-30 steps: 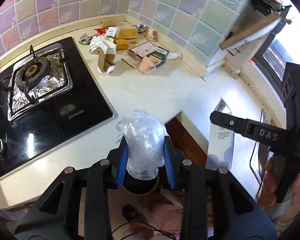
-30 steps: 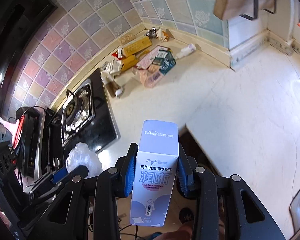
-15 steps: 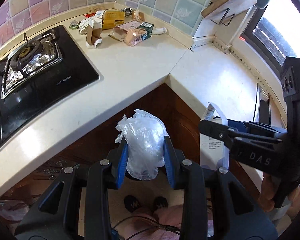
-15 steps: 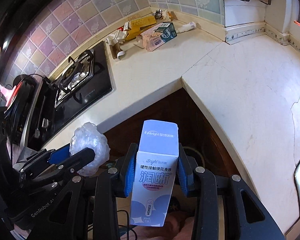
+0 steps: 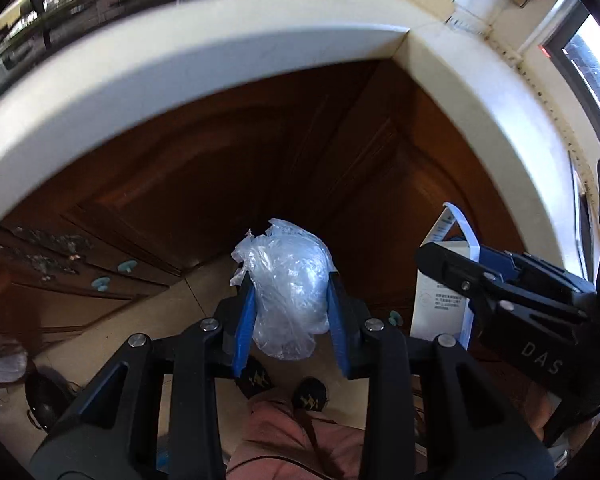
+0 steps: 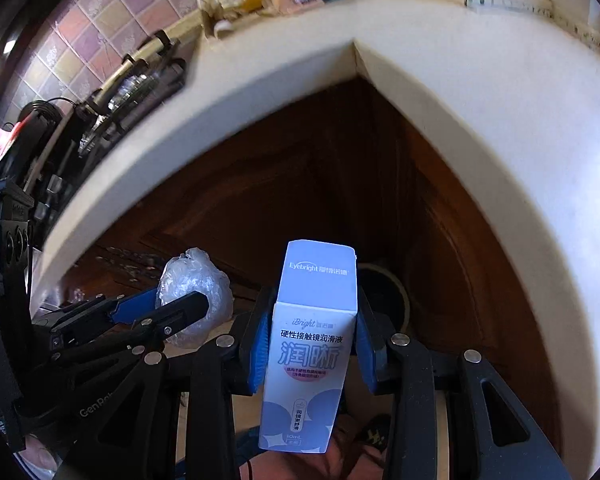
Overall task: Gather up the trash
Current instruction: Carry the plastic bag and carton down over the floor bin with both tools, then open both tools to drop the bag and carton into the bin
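Below the counter edge (image 5: 228, 60), left jaws clamp a plastic wad (image 5: 288, 280), right jaws a carton (image 6: 312, 344)

I count two grippers: my left gripper (image 5: 291, 312) with one crumpled plastic bag (image 5: 287, 284), my right gripper (image 6: 311, 340) with one blue-and-white box (image 6: 310, 344). Lower centre of the left view: two shoes (image 5: 309, 393). Two teal cabinet knobs (image 5: 126, 266), left of centre.

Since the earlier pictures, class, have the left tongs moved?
Yes. The left tongs, shut on the plastic wad, have dropped below the countertop edge, toward the floor.
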